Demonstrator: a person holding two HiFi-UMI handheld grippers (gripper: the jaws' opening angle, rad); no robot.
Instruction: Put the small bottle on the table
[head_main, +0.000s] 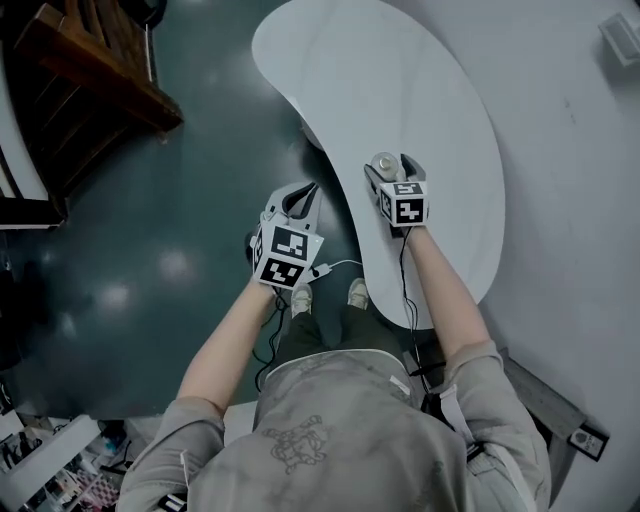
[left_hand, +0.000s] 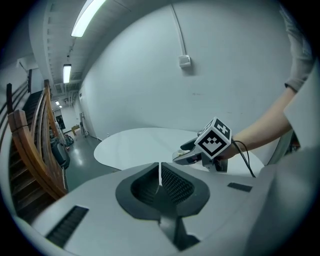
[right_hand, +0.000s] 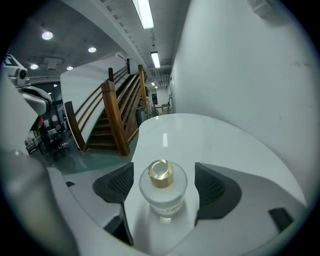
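**Small bottle (right_hand: 161, 192) set down on the tabletop (head_main: 400, 80), right tool (head_main: 392, 168) spread around it**

The bottle stands upright near the tabletop's near edge, its gold cap (right_hand: 161, 173) up. It sits between the right tool's pads, which stand wide with a gap on each side. The left tool (left_hand: 160, 182), pressed together and empty, hangs just off the tabletop's edge over the floor (head_main: 150, 260). The release looks done. To finish well, draw the right tool straight back along its own line, both pads clear of the glass, so nothing nudges the bottle over.
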